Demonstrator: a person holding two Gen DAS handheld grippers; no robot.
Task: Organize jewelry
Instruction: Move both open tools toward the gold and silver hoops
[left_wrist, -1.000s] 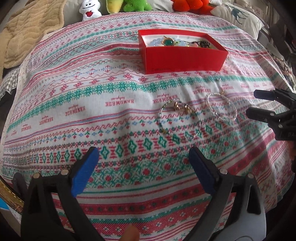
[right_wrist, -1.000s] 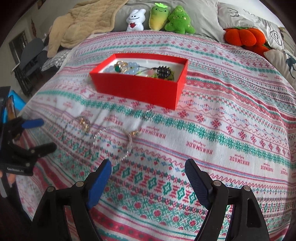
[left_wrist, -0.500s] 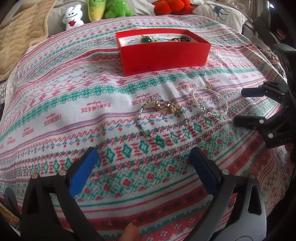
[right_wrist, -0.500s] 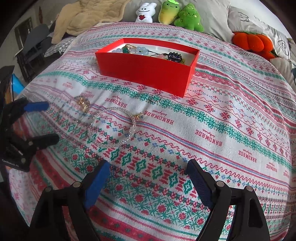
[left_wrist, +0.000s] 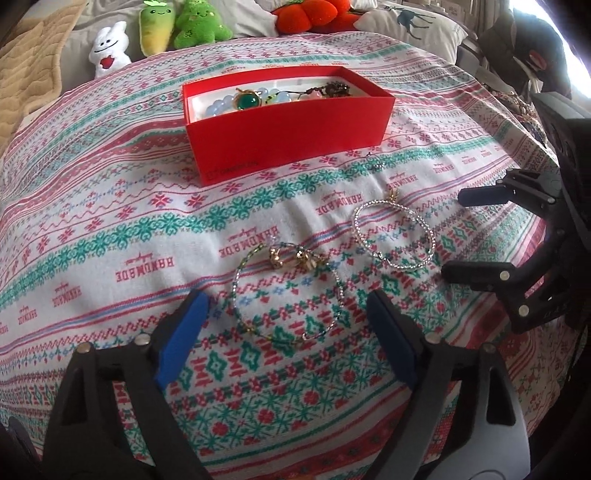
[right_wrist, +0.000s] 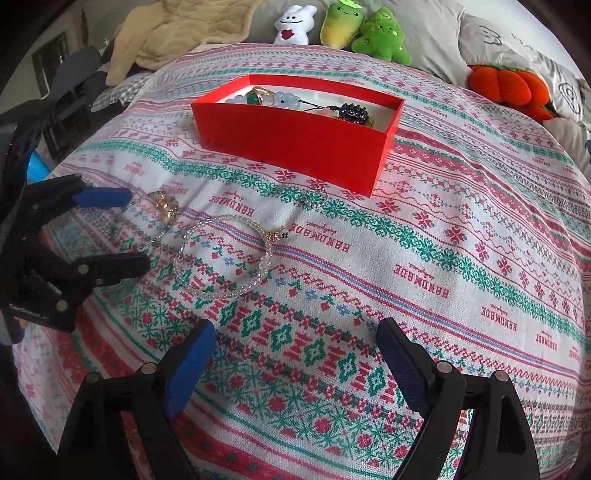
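Observation:
A red box (left_wrist: 291, 140) (right_wrist: 295, 142) holding several jewelry pieces stands on the patterned cloth. A beaded bracelet with gold charms (left_wrist: 288, 291) (right_wrist: 162, 206) lies flat just ahead of my open left gripper (left_wrist: 288, 332), partly between its fingers. A clear bead bracelet (left_wrist: 393, 236) (right_wrist: 229, 258) lies to its right. A small ring-like piece (left_wrist: 375, 164) (right_wrist: 317, 195) lies near the box. My right gripper (right_wrist: 295, 354) is open and empty, hovering near the clear bracelet; it also shows in the left wrist view (left_wrist: 465, 236).
Plush toys (right_wrist: 340, 26) and an orange plush pumpkin (right_wrist: 509, 88) line the far edge, with pillows (right_wrist: 480, 44) behind. A beige blanket (right_wrist: 177, 37) lies at far left. The left gripper shows at the left of the right wrist view (right_wrist: 122, 232).
Both grippers have moved forward and lower toward the bracelets. The left gripper's fingers now flank the charm bracelet. Both stay open; the jewelry has not moved.

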